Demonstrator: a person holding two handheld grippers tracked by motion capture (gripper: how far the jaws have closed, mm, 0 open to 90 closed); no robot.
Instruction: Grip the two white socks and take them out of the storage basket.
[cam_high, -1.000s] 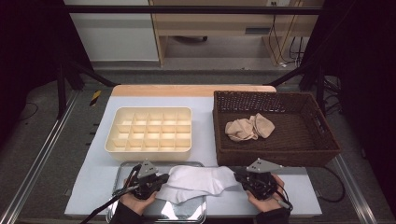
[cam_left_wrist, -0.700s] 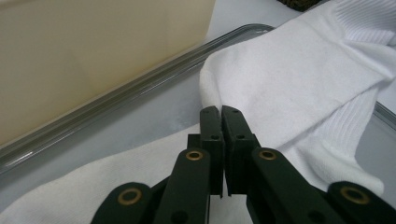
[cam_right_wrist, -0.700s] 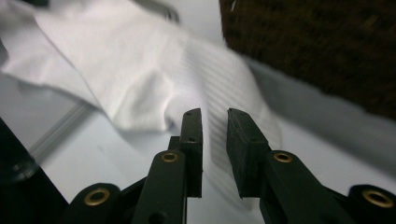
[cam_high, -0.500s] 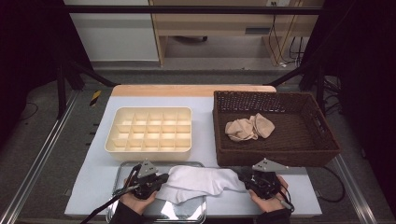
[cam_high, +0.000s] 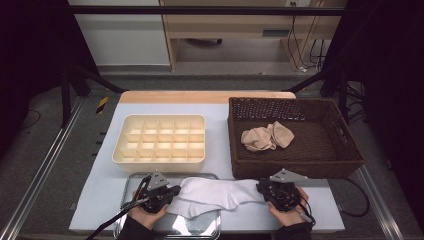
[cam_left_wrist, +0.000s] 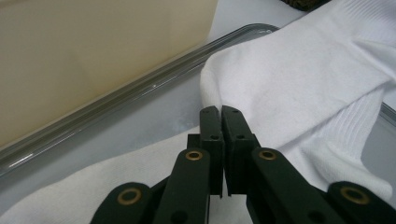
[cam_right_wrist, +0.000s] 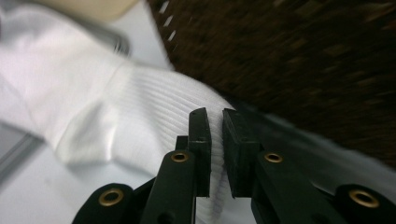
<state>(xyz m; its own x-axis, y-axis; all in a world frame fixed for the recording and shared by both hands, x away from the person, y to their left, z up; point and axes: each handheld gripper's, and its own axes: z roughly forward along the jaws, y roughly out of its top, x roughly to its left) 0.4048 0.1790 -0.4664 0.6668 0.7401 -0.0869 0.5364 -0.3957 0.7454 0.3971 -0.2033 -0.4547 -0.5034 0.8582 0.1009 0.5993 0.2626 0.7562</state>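
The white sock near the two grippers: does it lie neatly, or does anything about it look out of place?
The white sock lies askew and creased: one end rests in the metal tray, the other stretches out over the table toward the wicker basket. The left gripper pinches its tray end; nothing looks spilled or damaged.

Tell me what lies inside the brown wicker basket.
Inside the wicker basket, a pair of beige socks lies crumpled on its woven floor. Whatever is beneath them is covered, and the near wall hides the floor strip right behind it.
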